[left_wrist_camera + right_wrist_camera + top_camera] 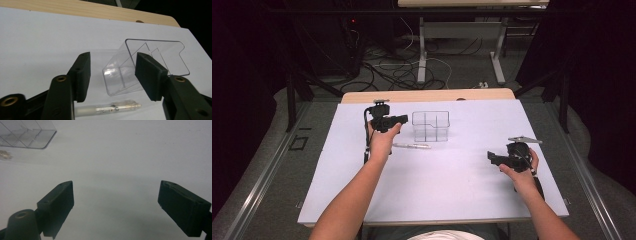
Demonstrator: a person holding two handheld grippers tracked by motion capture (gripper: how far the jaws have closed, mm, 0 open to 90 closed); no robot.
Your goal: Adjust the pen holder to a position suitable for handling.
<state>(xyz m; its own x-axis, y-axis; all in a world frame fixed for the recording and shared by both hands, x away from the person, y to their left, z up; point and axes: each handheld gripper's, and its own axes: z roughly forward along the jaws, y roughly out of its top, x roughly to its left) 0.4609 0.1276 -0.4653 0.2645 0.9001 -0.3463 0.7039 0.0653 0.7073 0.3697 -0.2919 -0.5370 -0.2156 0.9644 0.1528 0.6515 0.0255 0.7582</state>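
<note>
From the high view I have my left gripper point(401, 120) up at about ten o'clock on the white table sheet point(437, 185), and its jaws stand parted with nothing between them. In the left gripper view the two black pads point(82, 75) frame bare sheet; the pen point(107, 108) lies on the sheet just below them, at six o'clock from the jaws, free of any grip. On the high view that pen point(412, 146) lies flat, running nearly three-to-nine, just in front of the clear organiser point(431, 126) and near my left hand point(382, 142).

The clear organiser stands upright at about twelve o'clock from the sheet's middle, its inner dividers visible. My left gripper sits just beside its nine o'clock wall, apart from it as far as I can tell. Behind it the sheet runs on a little before the wooden table edge point(427, 95).

My right gripper point(490, 157) hangs at about four o'clock on the sheet, well apart from the organiser, jaws wide and holding nothing; the right gripper view shows plain sheet between its pads point(60, 202), with the organiser's corner point(32, 135) off at eleven o'clock.

Open room is generous: the whole middle and near half of the sheet is bare, from five round to eight o'clock. The right edge of the sheet lies near my right hand point(522, 172).
</note>
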